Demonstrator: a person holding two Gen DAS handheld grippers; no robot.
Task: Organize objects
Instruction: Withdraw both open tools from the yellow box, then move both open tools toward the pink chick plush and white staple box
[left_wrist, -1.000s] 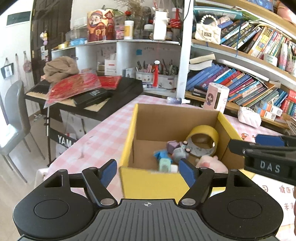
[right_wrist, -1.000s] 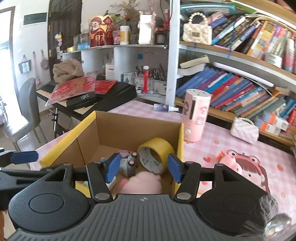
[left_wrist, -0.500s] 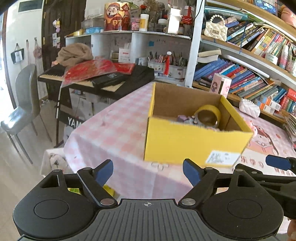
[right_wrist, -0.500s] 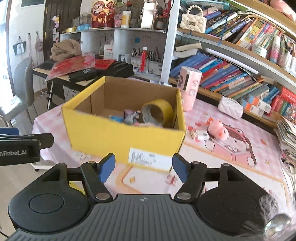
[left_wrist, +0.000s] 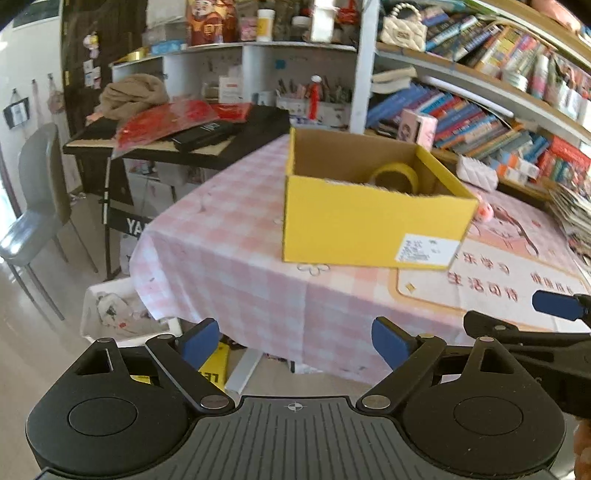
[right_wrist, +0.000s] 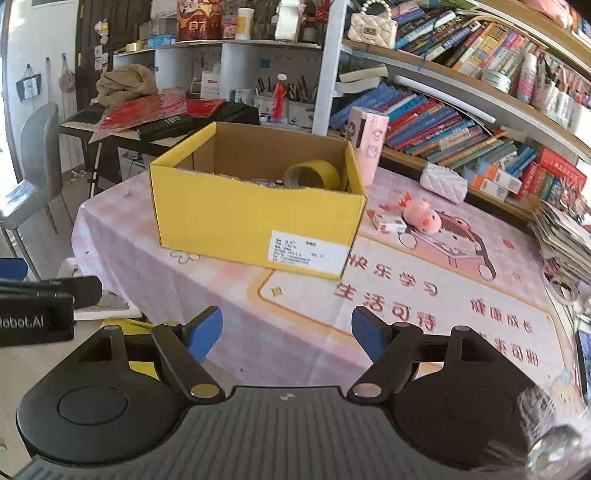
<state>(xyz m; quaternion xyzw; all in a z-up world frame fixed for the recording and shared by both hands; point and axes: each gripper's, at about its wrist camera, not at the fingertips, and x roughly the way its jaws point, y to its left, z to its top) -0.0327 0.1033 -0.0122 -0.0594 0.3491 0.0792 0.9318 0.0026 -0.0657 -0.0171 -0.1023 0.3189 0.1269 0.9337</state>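
Note:
A yellow cardboard box stands on the pink checked table and holds a roll of yellow tape and small items I can barely see. A pink plush pig and a small white and red box lie on the table right of the box. My left gripper is open and empty, back off the table's near edge. My right gripper is open and empty above the near part of the table.
A pink canister stands behind the box. A white quilted pouch lies by the bookshelf. A stack of magazines sits at the right edge. A keyboard stand and a grey chair are to the left.
Both grippers have pulled back and away from the box, from over its opening to beyond the table's near edge. The box now looks smaller and farther off.

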